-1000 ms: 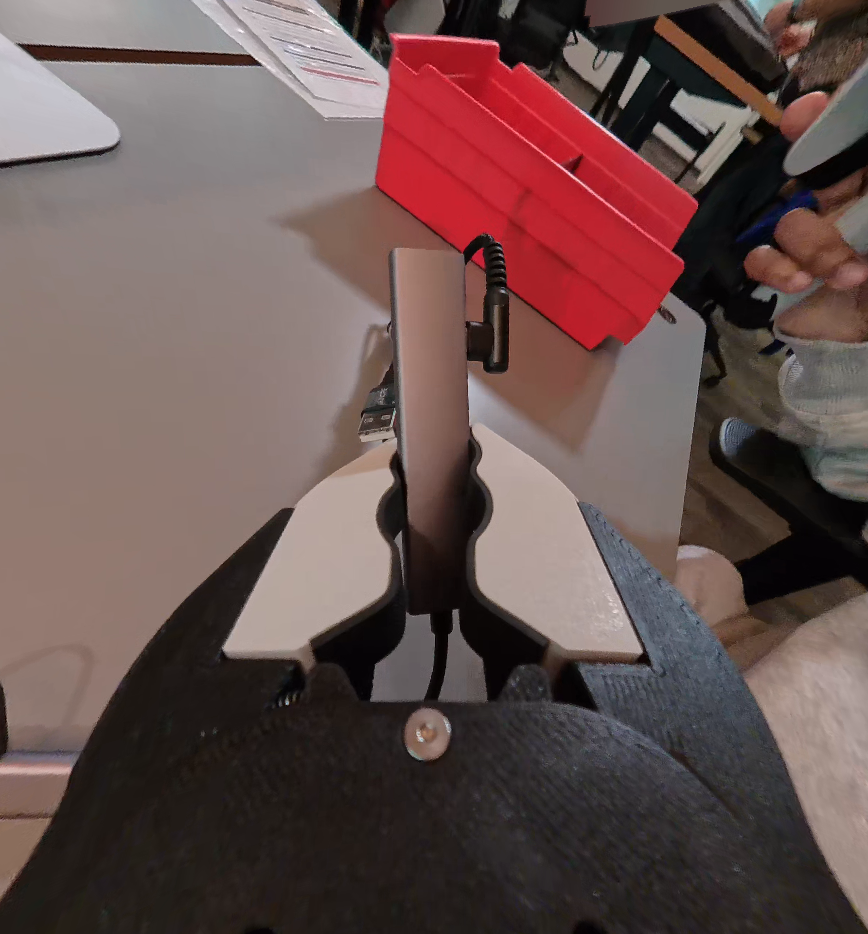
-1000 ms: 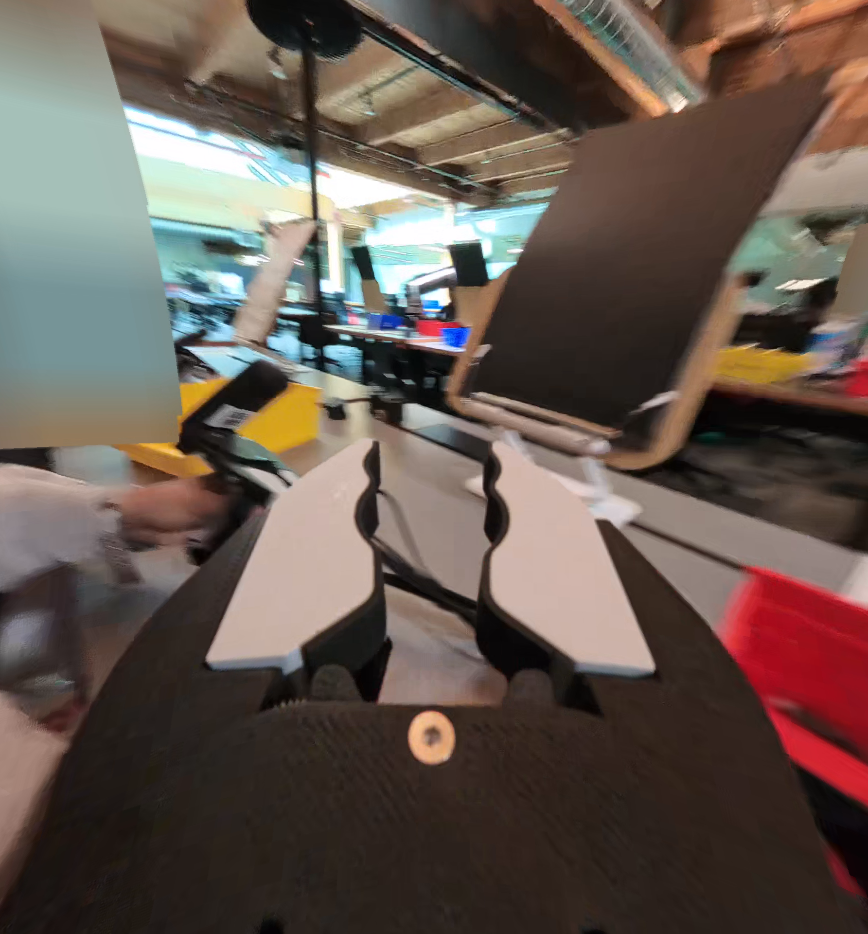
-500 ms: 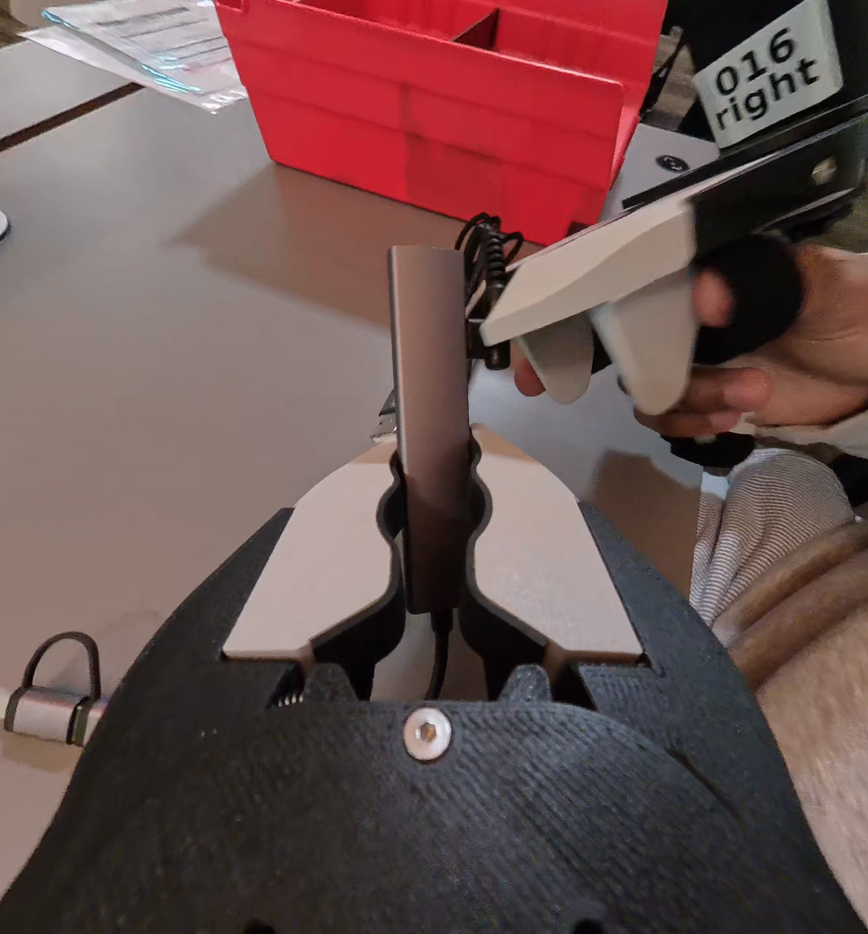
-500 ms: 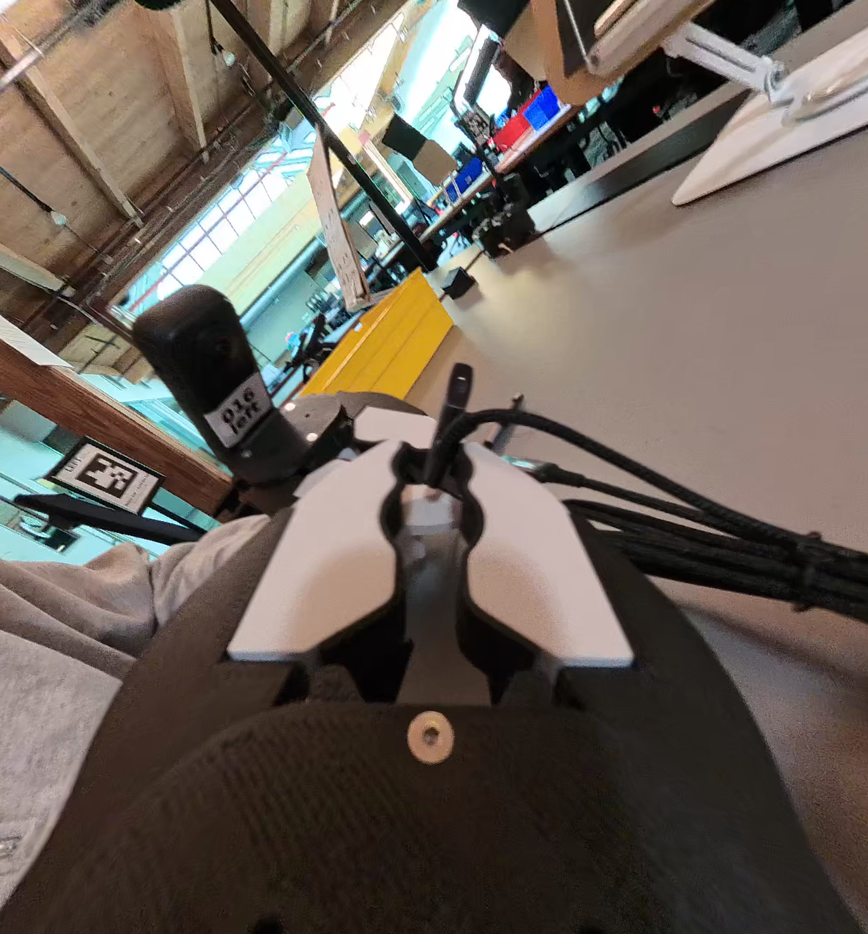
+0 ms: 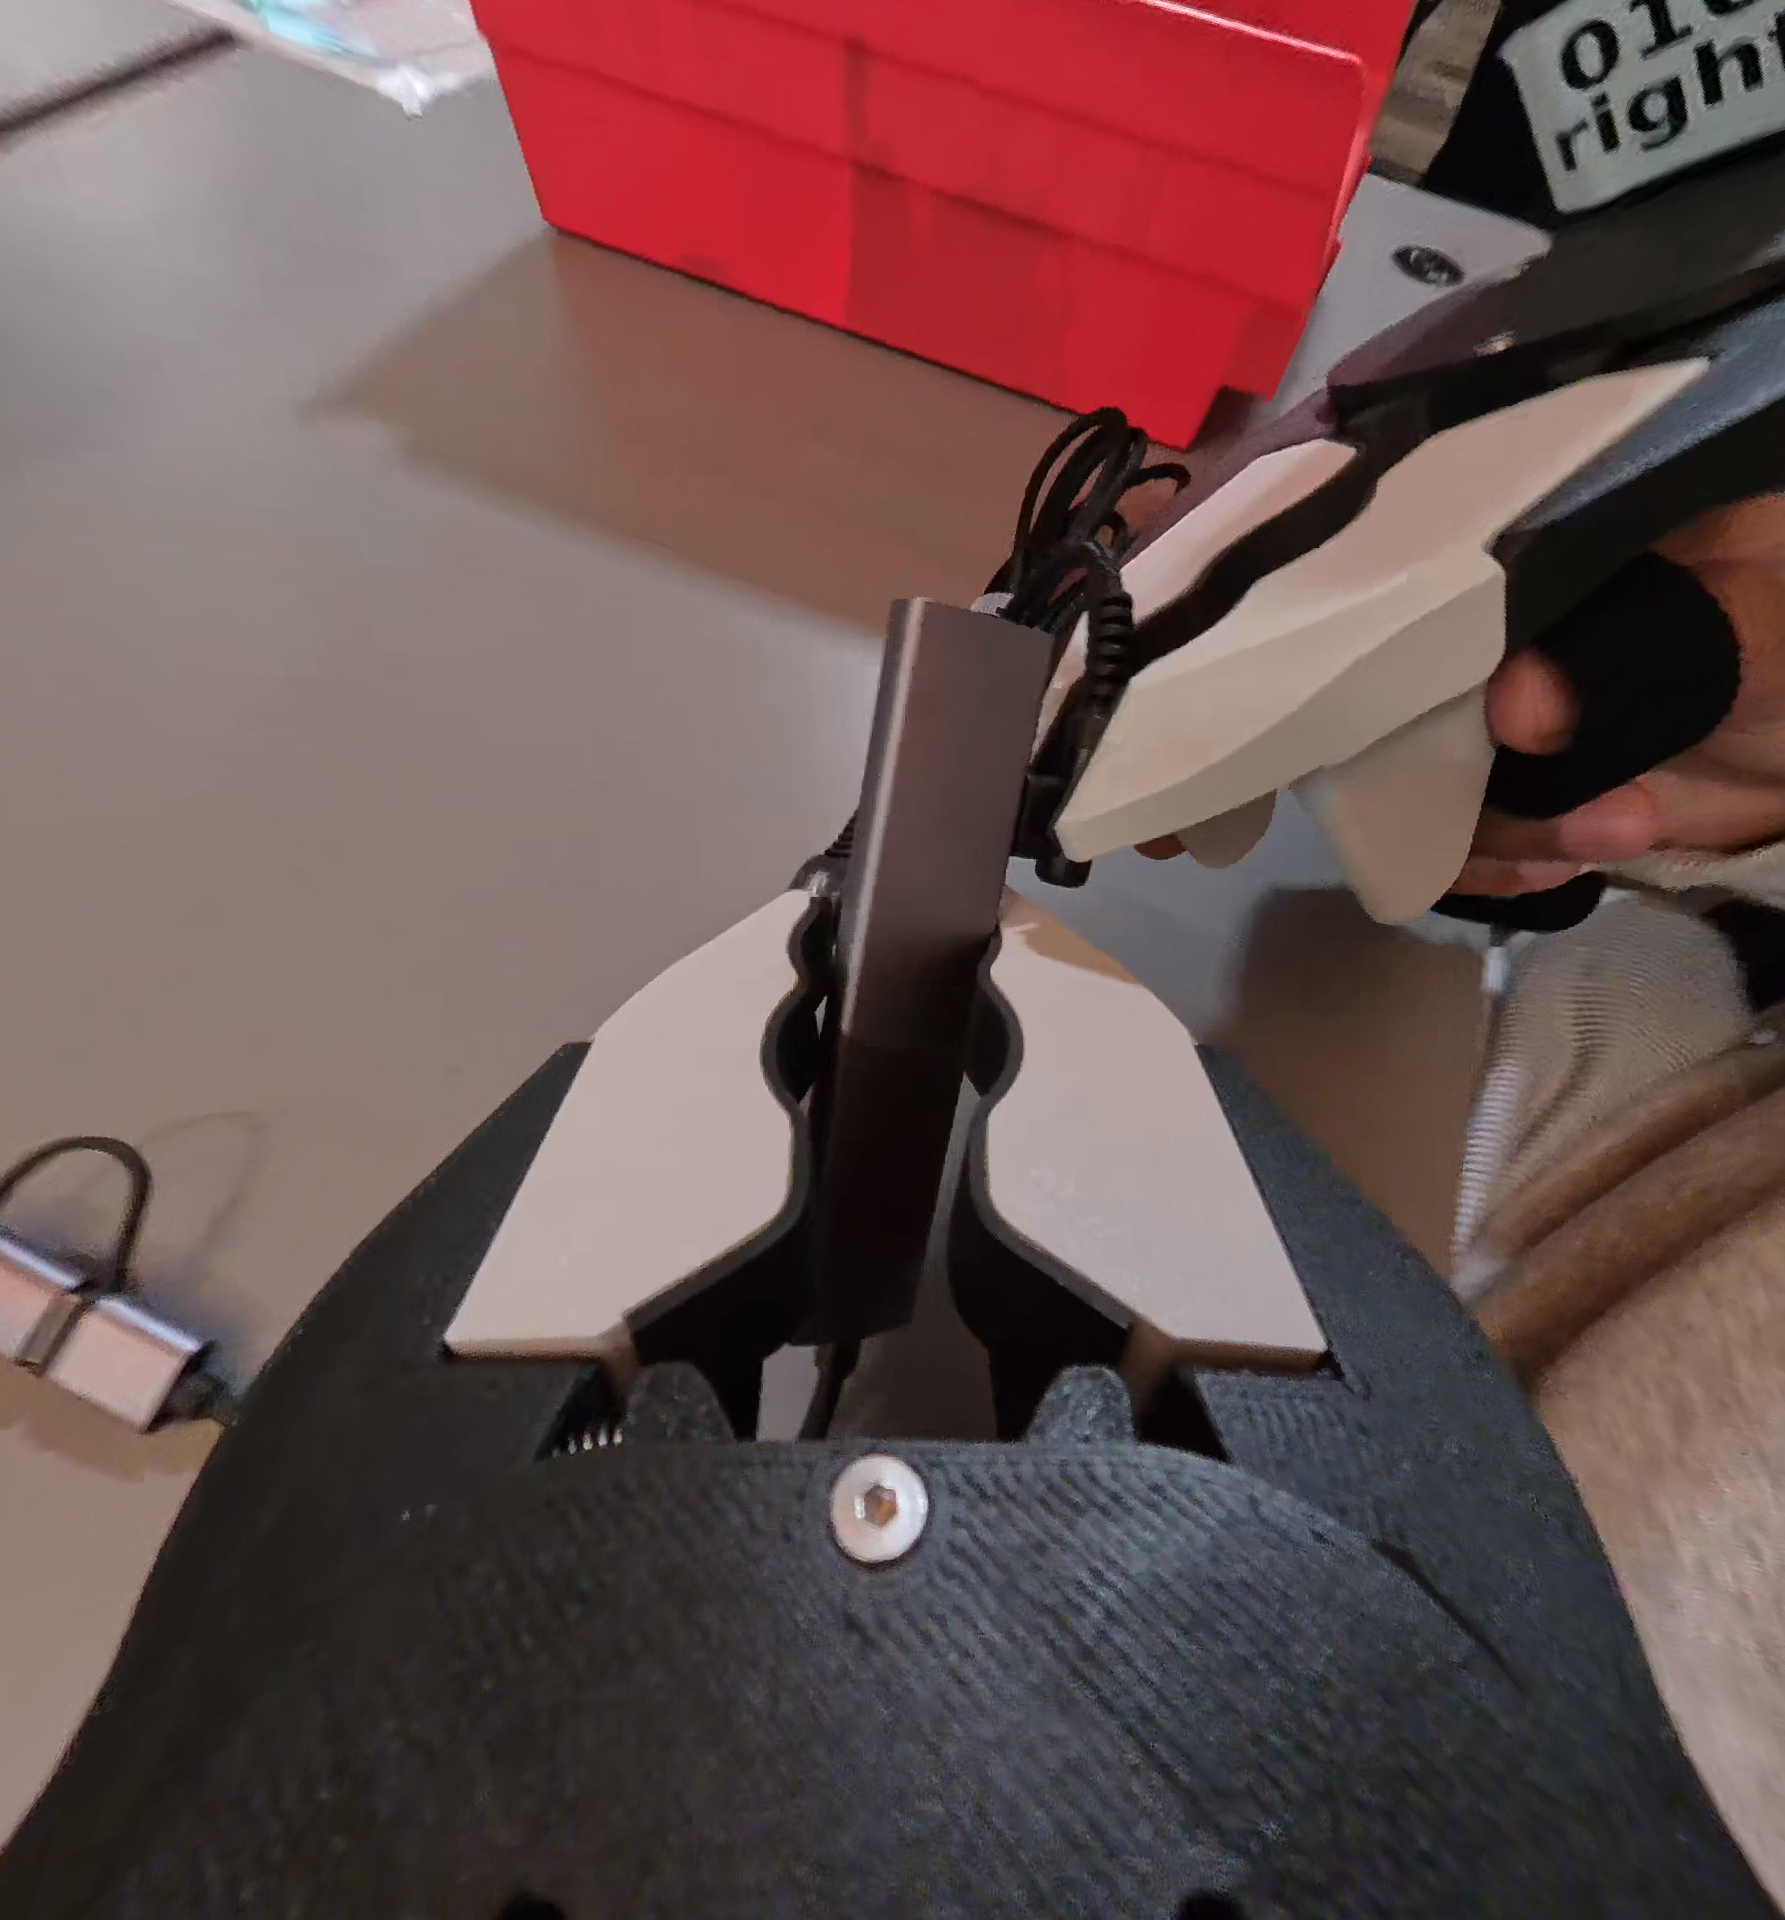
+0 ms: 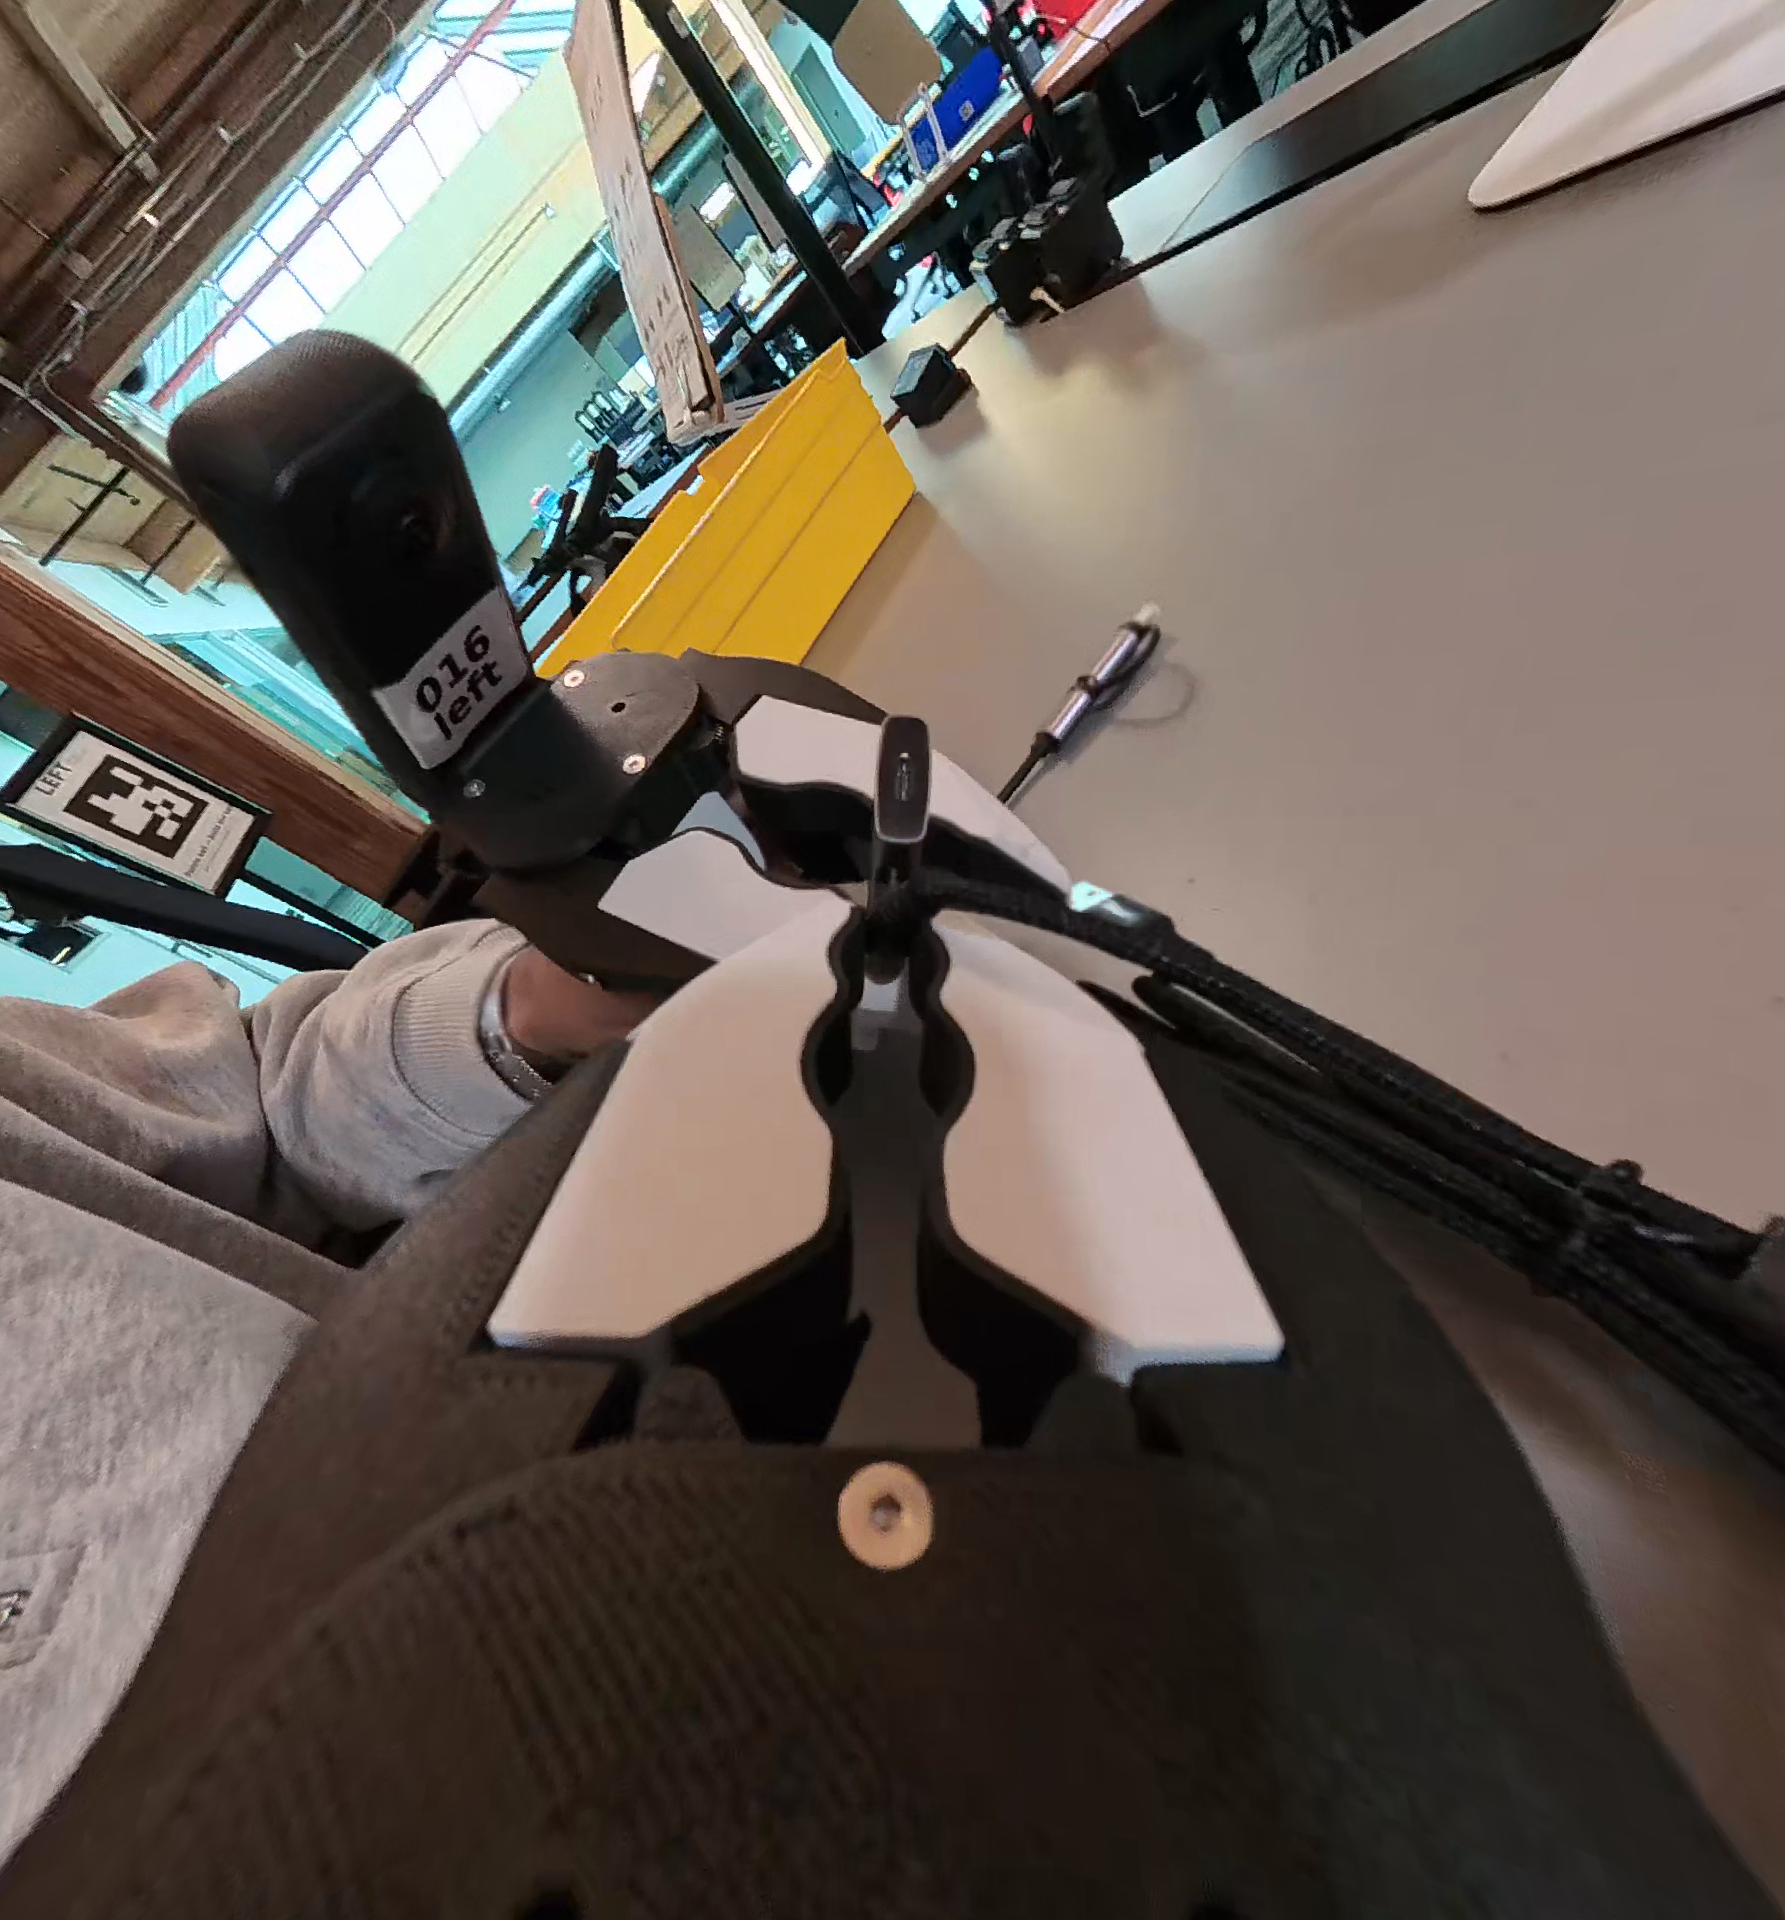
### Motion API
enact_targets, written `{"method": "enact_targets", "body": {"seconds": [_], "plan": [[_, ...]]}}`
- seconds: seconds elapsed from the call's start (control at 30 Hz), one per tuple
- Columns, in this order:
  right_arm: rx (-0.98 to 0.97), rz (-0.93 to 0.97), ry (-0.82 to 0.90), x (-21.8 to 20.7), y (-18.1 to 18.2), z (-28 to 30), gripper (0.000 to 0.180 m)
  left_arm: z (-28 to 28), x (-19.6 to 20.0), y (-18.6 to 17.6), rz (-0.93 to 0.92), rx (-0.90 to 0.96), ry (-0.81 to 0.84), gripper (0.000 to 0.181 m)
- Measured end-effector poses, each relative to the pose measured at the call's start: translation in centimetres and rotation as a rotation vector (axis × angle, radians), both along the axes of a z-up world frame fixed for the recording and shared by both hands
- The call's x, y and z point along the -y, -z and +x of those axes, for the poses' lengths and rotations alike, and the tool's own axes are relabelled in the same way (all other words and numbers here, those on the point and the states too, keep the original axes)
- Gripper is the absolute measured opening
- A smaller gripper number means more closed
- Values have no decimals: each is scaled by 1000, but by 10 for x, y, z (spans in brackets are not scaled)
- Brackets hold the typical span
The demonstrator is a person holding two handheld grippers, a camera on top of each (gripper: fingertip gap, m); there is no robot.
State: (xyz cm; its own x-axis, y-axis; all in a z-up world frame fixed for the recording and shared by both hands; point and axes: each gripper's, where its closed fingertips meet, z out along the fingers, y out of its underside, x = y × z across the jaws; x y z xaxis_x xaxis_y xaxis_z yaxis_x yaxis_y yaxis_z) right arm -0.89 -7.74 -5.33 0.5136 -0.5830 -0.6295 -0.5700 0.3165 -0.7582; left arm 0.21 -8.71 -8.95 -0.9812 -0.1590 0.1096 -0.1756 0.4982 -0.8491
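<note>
My left gripper [image 5: 914,914] is shut on a slim dark grey hub [image 5: 940,748] that stands up between its fingers, tilted a little to the right. A black braided cable [image 5: 1075,540] is plugged into the hub's right side by an angled plug [image 5: 1046,816]. My right gripper [image 5: 1070,831] comes in from the right with its tips at that plug. In the right wrist view, the right gripper [image 6: 888,930] is shut on the plug just below the hub's end [image 6: 903,784]. The bundled cable [image 6: 1387,1081] trails off to the right.
A red bin [image 5: 919,156] stands on the grey table [image 5: 348,675] just beyond the hub. Small grey adapters on a loop [image 5: 46,1330] lie at the left; one shows in the right wrist view [image 6: 1106,675]. A yellow bin [image 6: 753,551] and a white stand base [image 6: 1646,104] sit farther off. The grippers are tip to tip, or close to it.
The right gripper swung in from open and away, reached the hub's right side and closed on the plug. The left gripper moved closer to the red bin, and the hub now leans slightly.
</note>
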Motion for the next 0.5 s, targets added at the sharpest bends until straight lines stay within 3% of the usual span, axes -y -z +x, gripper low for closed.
{"method": "enact_targets", "body": {"seconds": [0.1, 0.2, 0.23, 0.3, 0.33, 0.4, 0.5], "plan": [[-7, -26, 22, -1, -5, 6, 9, 4, 0, -4, -30, -130, -6, 27], [7, -87, 20, -2, -6, 6, 9, 12, -3, -7, -14, -36, -42, 27], [14, -85, -16, -5, -8, 0, 10, 47, -19, -10, -22, 29, -203, 25], [52, -147, 10, 2, -11, -12, 9, 113, -74, -21, -101, -123, -407, 25], [86, -176, 59, 11, -15, -14, 8, 123, -89, -39, -189, -178, -429, 24], [108, -201, 95, 22, -20, -8, 8, 114, -88, -58, -203, -101, -394, 24], [80, -157, 15, 16, -11, -2, 9, 98, -67, -46, -205, -157, -329, 25]]}}
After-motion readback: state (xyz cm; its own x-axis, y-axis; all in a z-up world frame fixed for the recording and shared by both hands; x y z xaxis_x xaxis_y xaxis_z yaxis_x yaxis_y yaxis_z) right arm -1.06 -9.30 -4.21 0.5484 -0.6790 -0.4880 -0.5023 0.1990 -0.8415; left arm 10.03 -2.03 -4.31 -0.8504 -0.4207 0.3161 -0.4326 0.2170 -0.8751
